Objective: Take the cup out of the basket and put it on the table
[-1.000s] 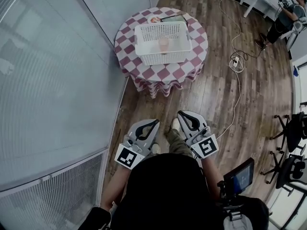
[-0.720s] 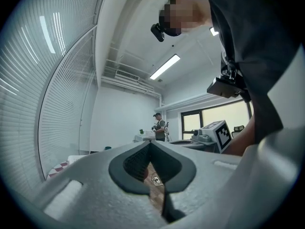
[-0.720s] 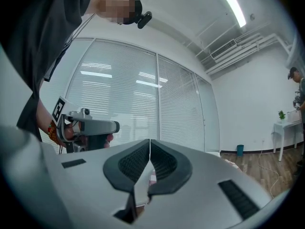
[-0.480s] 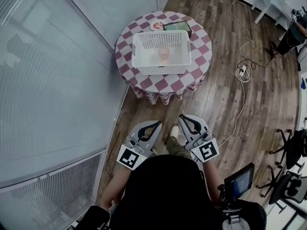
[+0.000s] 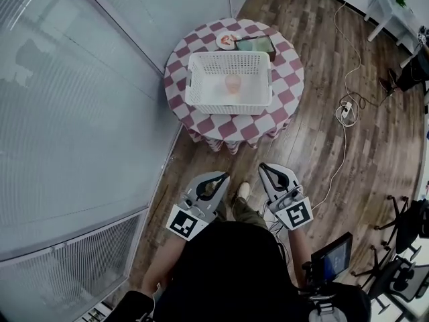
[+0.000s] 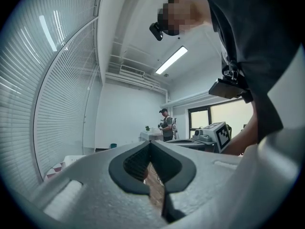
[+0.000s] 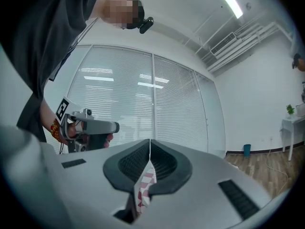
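Since a second ago: desk (image 5: 230, 127) and basket (image 5: 228, 104) sit lower and further right in the head view. Both grippers have shifted the same way and kept their pose. The figure at the far right edge has mostly slipped out of frame.

Left gripper (image 5: 223, 175): held low in front of the body, over the wood floor (image 5: 315, 146), pointing toward the desk. Jaws closed, tips meeting. Left gripper view shows nothing between them, only floor through the slot behind the tips.

Right gripper (image 5: 263, 167): beside the left, apart from it, same heading. Jaws fully closed, tips touching. Right gripper view shows nothing gripped; the checked cloth shows through the slot behind the tips.

Cup (image 5: 232, 83): pale pink, upright inside the white basket, near its middle. Well apart from both grippers.

Basket stands at the centre of the round desk with the red-and-white checked cloth.

Behind the basket, on the desk: a small plate (image 5: 226, 41) and a green box (image 5: 258, 43), side by side.

A white cable (image 5: 334, 170) runs across the floor right of the desk to a power strip (image 5: 346, 109).
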### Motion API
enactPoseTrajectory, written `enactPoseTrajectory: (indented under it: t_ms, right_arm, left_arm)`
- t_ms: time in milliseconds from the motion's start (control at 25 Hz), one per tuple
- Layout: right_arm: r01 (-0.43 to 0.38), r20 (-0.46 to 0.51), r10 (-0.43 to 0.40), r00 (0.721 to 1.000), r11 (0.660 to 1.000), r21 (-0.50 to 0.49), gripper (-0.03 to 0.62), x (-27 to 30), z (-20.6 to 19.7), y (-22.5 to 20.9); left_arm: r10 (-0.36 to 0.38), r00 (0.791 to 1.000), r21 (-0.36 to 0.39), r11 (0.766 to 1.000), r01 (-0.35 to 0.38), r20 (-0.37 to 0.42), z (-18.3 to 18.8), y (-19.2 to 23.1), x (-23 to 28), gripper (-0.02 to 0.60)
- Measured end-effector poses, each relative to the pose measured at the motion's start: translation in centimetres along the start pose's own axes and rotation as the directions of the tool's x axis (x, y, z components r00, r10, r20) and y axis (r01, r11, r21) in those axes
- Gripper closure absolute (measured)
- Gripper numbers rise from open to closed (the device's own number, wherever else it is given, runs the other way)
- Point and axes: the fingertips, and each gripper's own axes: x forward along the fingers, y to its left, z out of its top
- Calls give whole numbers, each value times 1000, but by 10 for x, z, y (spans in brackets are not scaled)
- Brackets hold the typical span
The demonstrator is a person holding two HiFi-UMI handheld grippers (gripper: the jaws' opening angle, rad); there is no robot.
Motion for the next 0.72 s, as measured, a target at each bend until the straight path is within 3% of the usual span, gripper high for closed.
enactPoseTrajectory:
  t_ms: [360,560,720]
  right_arm:
    - [14,-17,-14,1000,999,-31,580,62,3,-29]
    - [44,-25,-45,999,998,-37,580,107,10,-47]
    - [48,-48,-50,998,998,-35,580,142,9,-59]
  left_arm:
    - [-6,1000,-53,999,6,-2,-2,70,25,577]
    - [-59,998,-18,998,59,33,6,117,51,577]
    - [-60,997,-28,998,61,58,12,156,63,577]
